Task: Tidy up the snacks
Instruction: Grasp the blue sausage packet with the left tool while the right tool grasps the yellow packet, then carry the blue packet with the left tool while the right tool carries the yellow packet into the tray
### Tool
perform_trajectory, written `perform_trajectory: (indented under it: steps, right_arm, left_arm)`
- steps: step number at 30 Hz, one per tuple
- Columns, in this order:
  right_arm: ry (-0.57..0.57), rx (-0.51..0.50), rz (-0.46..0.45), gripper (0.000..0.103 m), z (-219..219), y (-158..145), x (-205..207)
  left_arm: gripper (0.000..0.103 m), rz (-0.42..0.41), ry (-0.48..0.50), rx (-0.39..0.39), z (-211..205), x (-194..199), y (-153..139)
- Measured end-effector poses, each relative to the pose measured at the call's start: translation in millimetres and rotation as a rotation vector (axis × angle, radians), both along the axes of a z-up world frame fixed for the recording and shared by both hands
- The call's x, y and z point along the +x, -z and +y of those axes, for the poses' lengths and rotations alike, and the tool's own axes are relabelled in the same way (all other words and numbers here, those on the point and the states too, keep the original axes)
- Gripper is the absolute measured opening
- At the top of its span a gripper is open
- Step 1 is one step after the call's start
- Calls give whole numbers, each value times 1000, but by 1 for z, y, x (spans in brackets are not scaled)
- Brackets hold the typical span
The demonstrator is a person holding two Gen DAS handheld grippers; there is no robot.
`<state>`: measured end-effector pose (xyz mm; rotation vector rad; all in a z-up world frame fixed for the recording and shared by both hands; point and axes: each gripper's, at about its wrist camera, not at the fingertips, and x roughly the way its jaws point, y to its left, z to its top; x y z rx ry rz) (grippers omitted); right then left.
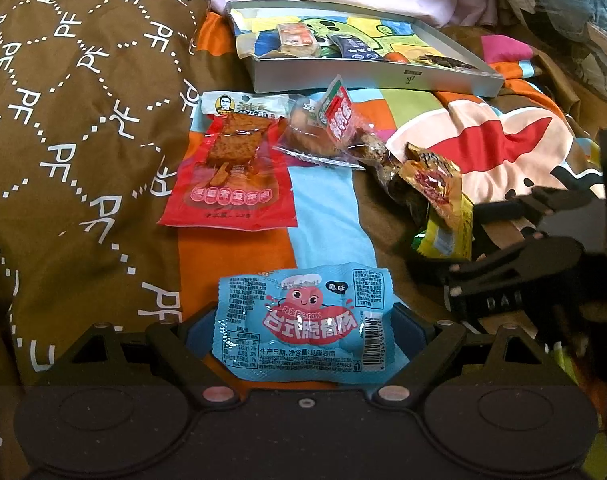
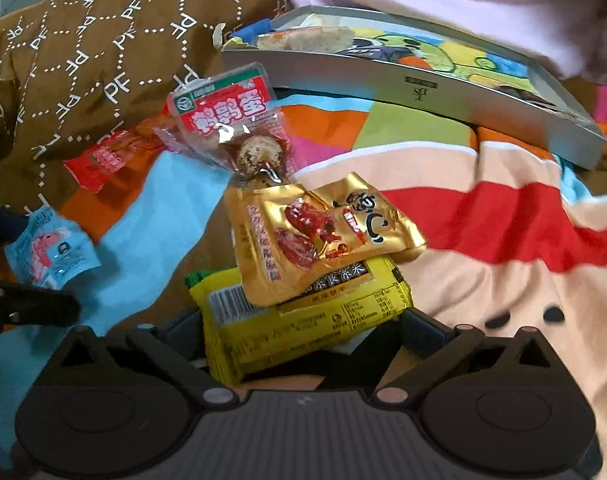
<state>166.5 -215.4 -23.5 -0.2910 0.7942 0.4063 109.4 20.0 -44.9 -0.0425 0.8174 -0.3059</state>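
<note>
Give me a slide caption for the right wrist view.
Right gripper straddles yellow snack packet under gold pouch.

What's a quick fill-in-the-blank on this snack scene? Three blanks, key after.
1. The sausage packet between the fingers of the left hand-held gripper is coloured ___.
2. The gold packet lies on top of a barcoded packet coloured ___.
3. The red tofu packet lies ___ the grey box.

Missing words: blue; yellow; outside
</note>
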Motion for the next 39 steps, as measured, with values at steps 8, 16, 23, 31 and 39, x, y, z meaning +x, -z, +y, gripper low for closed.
perform_trajectory:
  steps: [8,16,23,31,39]
  right_arm:
    - [13,70,-58,88,-10,4,-4]
    - [-6,72,-132,53,-9,-2,-24]
    - [-15,13,-224,32,-3,-7,-42]
    - [-53,-41,-298,2,5,-11,-57]
    - [-79,-11,-274,1,3,-20,-72]
  left_arm:
    - [89,-1,7,-6,0,1,0]
    - [88,-3,5,-9,1,0,0]
    - [88,-37,-2,-25,2,-3,-5]
    - [88,-66,2,-36,0,-5,-9]
    - [88,-74,-3,-45,2,-7,-9]
